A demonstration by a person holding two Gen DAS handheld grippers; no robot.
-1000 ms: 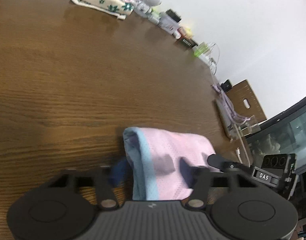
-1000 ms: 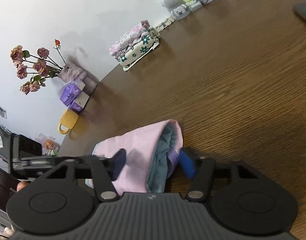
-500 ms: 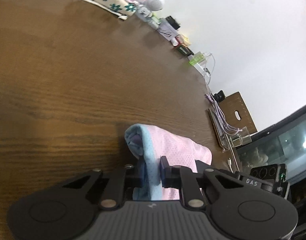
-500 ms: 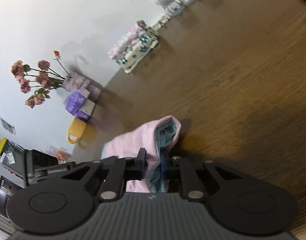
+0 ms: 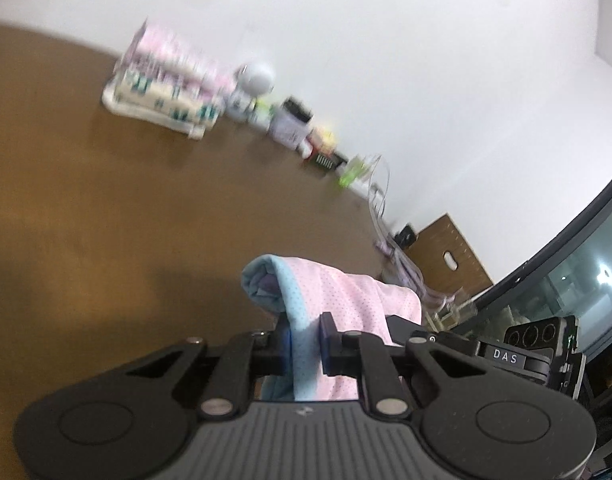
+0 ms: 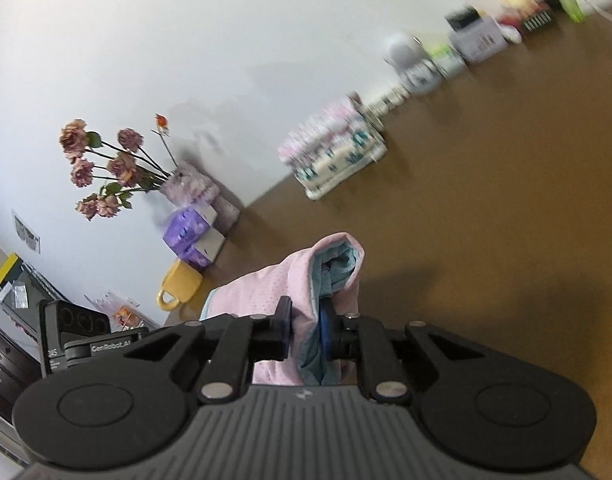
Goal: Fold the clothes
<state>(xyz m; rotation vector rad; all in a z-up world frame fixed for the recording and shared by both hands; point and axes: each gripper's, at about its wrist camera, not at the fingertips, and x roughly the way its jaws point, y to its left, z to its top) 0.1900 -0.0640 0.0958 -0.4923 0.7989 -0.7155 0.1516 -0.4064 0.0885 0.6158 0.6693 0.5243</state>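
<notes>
A folded pink garment [image 5: 345, 300] with light blue trim hangs just above the brown wooden table [image 5: 106, 220]. My left gripper [image 5: 304, 344] is shut on its blue-edged left end. In the right wrist view the same pink garment [image 6: 282, 292] shows its blue lining, and my right gripper [image 6: 306, 334] is shut on its right end. The other gripper's body [image 5: 517, 356] appears at the right edge of the left wrist view. A stack of folded floral clothes [image 5: 166, 88] lies at the far side by the wall, also seen as the floral stack [image 6: 333, 152] in the right wrist view.
Small boxes and a round white gadget [image 5: 258, 80] line the wall edge. A vase of dried roses [image 6: 106, 168], purple tissue packs [image 6: 190, 236] and a yellow mug [image 6: 178, 288] stand at the far left. A dark cabinet [image 5: 565, 260] rises at the right.
Both grippers went from open around the garment's ends to shut on them. They have since lifted it off the table and tilted upward, so more wall shows.
</notes>
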